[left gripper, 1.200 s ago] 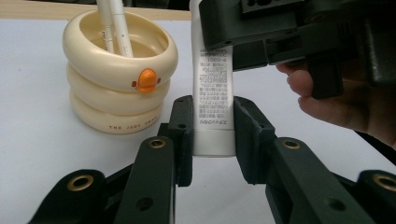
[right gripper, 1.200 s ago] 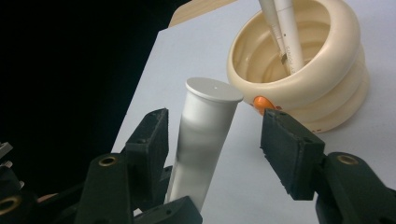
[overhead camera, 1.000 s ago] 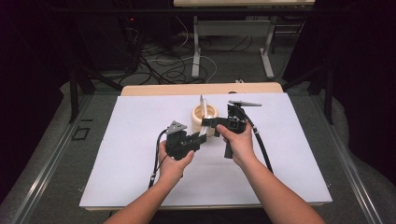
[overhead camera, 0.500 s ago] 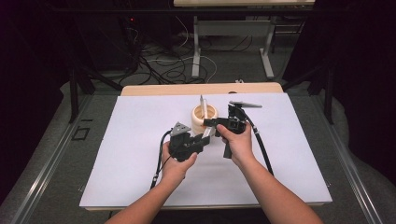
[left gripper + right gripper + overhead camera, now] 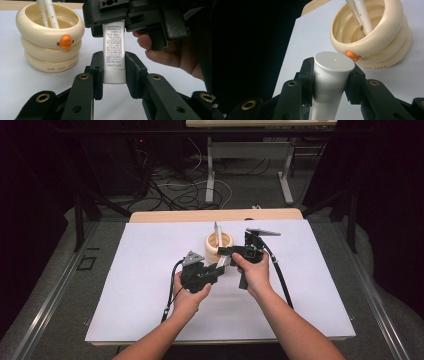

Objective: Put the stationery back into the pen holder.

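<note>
Left gripper (image 5: 216, 270): a matt black, angular tool with a grey three-cornered plate on top, lying in the person's left hand (image 5: 186, 295) above the white sheet; its jaws are pinching the flat, crimped tail of the tube, the ribbed black pads pressing on both sides in the left gripper view.
Tube (image 5: 114, 51): a smooth white plastic squeeze tube with small grey print on its face, round at the cap end and flattened at the tail, spanning the gap between the two grippers just in front of the holder.
Cap (image 5: 334, 61): a plain matt white disc with a tiny centre dimple, facing the right gripper view.
Holder (image 5: 219, 246): a glossy cream pot shaped like three stacked rings, bearing an orange oval knob (image 5: 65, 41), standing on the sheet just beyond the tube, with two slim white pens (image 5: 47, 12) leaning inside.
Right gripper (image 5: 223, 251): black, held in the right hand (image 5: 256, 275); its jaws, having just been closing, are clamping the tube's round cap end.
Table (image 5: 150, 260): a pale wooden top covered by a smooth white sheet.
</note>
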A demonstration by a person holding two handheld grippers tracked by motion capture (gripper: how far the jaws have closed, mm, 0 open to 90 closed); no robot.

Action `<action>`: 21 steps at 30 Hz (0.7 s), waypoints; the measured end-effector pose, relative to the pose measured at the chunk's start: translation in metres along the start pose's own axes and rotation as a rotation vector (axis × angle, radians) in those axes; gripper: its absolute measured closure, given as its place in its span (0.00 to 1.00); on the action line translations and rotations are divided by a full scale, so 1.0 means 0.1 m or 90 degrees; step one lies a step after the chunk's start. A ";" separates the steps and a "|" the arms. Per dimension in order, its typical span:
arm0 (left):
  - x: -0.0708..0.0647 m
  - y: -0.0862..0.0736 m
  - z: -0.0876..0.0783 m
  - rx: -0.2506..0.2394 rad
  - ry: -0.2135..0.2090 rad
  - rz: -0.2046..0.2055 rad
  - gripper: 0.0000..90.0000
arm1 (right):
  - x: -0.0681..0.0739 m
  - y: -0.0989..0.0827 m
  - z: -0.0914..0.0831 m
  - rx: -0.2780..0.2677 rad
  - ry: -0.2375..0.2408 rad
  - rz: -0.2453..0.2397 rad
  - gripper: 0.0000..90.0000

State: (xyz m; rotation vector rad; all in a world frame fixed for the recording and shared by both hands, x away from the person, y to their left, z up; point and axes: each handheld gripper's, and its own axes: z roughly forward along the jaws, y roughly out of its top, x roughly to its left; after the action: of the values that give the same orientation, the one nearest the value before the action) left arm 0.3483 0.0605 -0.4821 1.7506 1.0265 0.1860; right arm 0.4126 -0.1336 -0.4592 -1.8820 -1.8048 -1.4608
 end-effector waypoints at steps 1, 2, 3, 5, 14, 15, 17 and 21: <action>0.00 0.00 0.00 0.002 -0.001 0.000 0.78 | 0.00 0.00 0.00 0.001 0.000 0.000 0.72; 0.00 0.00 0.00 0.003 0.000 0.001 0.78 | 0.00 0.00 0.00 0.002 0.000 0.001 0.72; 0.00 0.00 0.00 -0.002 0.001 0.000 0.78 | 0.00 0.00 0.00 0.001 0.000 0.000 0.72; 0.00 0.00 0.00 -0.003 0.002 0.002 0.78 | 0.01 0.00 0.00 0.007 0.002 0.004 0.72; 0.02 0.00 0.00 0.004 0.002 -0.001 0.78 | 0.02 0.01 0.02 0.005 0.009 0.010 0.73; 0.02 0.00 0.00 0.003 0.002 -0.001 0.78 | 0.02 0.02 0.02 0.005 0.008 0.008 0.73; 0.03 0.00 0.00 -0.002 0.004 -0.002 0.78 | 0.02 0.03 0.01 0.015 0.011 0.005 0.73; 0.04 0.01 -0.02 -0.005 0.006 -0.011 0.77 | 0.05 0.04 0.03 0.006 0.008 -0.006 0.73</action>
State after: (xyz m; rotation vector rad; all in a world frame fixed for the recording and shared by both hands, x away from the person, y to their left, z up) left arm 0.3508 0.0648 -0.4816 1.7353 1.0457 0.1878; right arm 0.4162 -0.1293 -0.4554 -1.8578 -1.8148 -1.4614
